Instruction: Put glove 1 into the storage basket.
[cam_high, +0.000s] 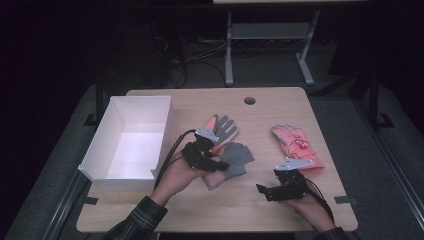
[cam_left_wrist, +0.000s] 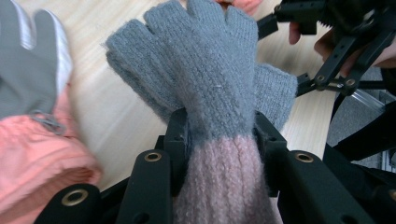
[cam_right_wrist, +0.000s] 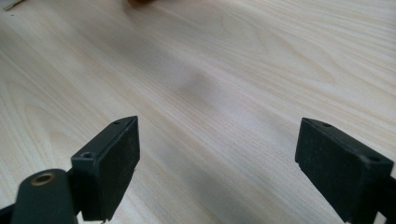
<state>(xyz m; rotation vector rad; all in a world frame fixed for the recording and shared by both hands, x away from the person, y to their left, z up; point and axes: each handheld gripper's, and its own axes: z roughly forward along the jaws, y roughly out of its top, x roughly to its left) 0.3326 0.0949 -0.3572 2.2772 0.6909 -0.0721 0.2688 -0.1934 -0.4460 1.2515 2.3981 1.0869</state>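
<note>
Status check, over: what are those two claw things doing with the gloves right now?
Left gripper clamped on grey-and-pink knit glove. Right gripper open over bare table. White box beside it, nothing in the way.

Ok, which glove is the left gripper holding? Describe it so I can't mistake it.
Start at the white box; just right of it is the left gripper. Between its jaws is the knitted glove: grey, fingerless, pink cuff, unlike the padded orange gloves.

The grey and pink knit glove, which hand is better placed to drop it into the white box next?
Left, probably. The left gripper is clamped on the knit glove at its cuff and sits beside the white box. The right gripper stands open over bare table, farther from the box.
</note>
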